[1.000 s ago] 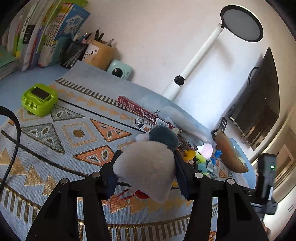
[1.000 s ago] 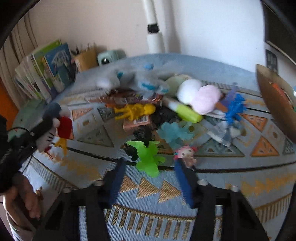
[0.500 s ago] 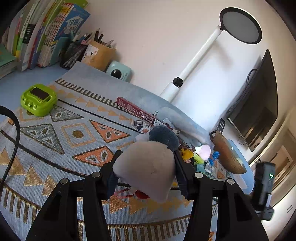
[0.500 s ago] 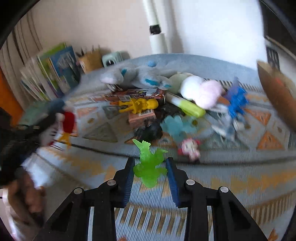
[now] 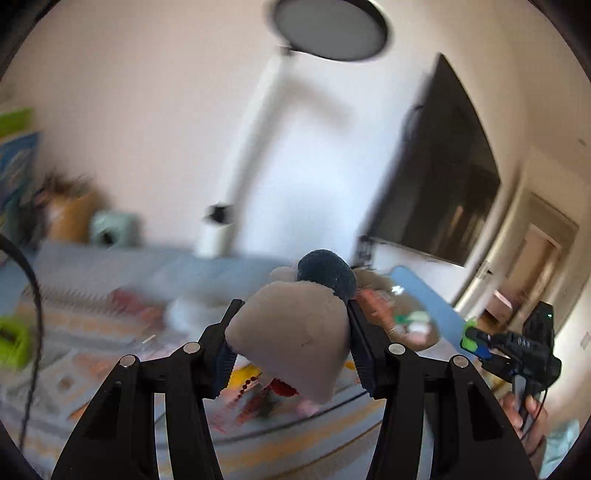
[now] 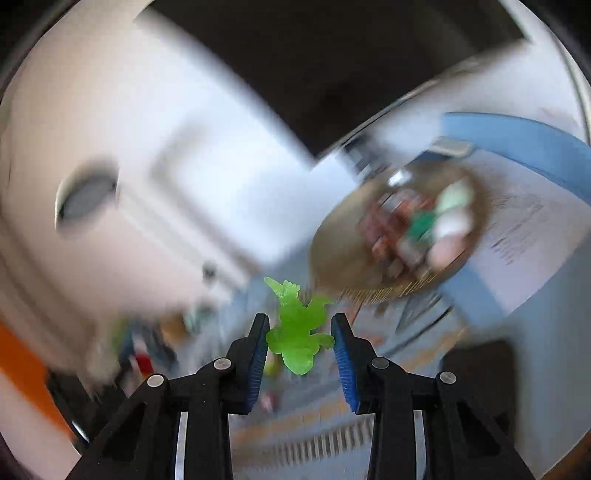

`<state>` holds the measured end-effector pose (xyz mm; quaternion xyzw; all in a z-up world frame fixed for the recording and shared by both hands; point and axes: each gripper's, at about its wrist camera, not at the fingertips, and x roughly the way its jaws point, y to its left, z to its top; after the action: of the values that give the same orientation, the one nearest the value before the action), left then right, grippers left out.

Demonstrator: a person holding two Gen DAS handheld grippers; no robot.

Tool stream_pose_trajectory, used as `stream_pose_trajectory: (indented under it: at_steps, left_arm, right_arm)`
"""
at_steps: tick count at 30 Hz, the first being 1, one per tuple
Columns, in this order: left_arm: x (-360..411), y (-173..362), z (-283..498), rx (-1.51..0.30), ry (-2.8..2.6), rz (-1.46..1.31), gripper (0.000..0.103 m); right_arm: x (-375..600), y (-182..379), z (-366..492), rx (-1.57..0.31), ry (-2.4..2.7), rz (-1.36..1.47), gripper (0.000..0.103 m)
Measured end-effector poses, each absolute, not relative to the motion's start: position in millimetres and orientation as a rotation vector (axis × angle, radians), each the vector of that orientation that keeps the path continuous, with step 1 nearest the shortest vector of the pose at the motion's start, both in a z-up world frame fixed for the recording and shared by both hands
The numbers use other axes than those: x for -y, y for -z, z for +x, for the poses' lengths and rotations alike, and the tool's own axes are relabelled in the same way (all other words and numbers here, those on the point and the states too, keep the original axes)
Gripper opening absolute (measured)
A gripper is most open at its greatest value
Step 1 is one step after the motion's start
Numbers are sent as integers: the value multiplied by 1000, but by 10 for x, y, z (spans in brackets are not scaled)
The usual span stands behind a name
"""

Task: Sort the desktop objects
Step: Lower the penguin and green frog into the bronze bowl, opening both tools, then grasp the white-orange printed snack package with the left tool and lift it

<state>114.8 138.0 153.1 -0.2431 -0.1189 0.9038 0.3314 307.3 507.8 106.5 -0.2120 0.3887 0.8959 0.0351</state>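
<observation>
My left gripper (image 5: 293, 314) is shut on a grey-white plush toy (image 5: 291, 339) with a dark blue head, held above the patterned mat (image 5: 110, 369). At the right edge of the left wrist view, a hand carries my right gripper (image 5: 476, 343). The right wrist view shows that right gripper (image 6: 299, 325) shut on a translucent green figure (image 6: 295, 328), its blue pads touching both sides, and the figure hangs in the air. Up and to the right of the figure lies a brown woven bowl (image 6: 325, 254) holding several small toys, all blurred.
A white desk lamp (image 5: 325, 33) stands at the back wall, with a dark screen (image 5: 443, 166) to its right. A pen holder (image 5: 70, 218) and a lime-green device (image 5: 14, 343) are on the left. Loose toys (image 5: 258, 395) lie on the mat below the plush.
The right gripper closed on the green figure, lifted it off the mat and swung right towards the woven bowl. The left gripper rose and turned right, still holding the plush.
</observation>
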Motion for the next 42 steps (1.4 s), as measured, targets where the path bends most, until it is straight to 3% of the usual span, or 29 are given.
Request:
stream_pose_trajectory:
  at_steps: [5, 9, 15, 19, 21, 23, 31, 34, 36, 39, 41, 42]
  left_arm:
    - [-2296, -1593, 741, 306, -2233, -692, 51]
    - [-3012, -1415, 494, 281, -2165, -758, 51]
    - [-3730, -1138, 239, 283, -2091, -824, 51]
    - [-3977, -943, 1, 339, -2026, -951, 55]
    - [-3967, -875, -74, 383, -1994, -1015, 55]
    - [-3867, -886, -76, 406, -1997, -1027, 55]
    - [-3111, -1527, 400, 460, -2021, -890, 55]
    - [-2596, -1891, 705, 471, -2075, -802, 55]
    - [-2169, -2139, 967, 444, -2131, -704, 58]
    - [-1583, -2333, 1311, 393, -2287, -592, 80]
    - [-1164, -2354, 1517, 352, -2413, -523, 103]
    - [-1017, -2310, 1590, 339, -2474, -498, 103]
  right_arm:
    - [-5821, -929, 3030, -1519, -2531, -519, 34]
    - [-6038, -784, 2756, -1524, -2460, -625, 34]
    - [-6132, -756, 2422, -1382, -2452, -806, 35]
    - [-6185, -726, 2313, -1356, -2452, -839, 42]
    - [-6191, -702, 2356, -1368, -2446, -832, 55]
    - [-6185, -685, 2445, -1388, -2436, -815, 60]
    - [-5568, -1021, 2616, -1376, -2635, -855, 60]
    - [-5090, -1187, 2648, -1327, -2778, -854, 68]
    - [-4763, -1226, 2660, -1286, -2858, -862, 69]
    - [-4320, -1156, 2607, -1195, -2960, -898, 69]
    - [-4107, -1009, 2536, -1138, -2992, -937, 69]
    - [-4011, -899, 2493, -1088, -3006, -941, 69]
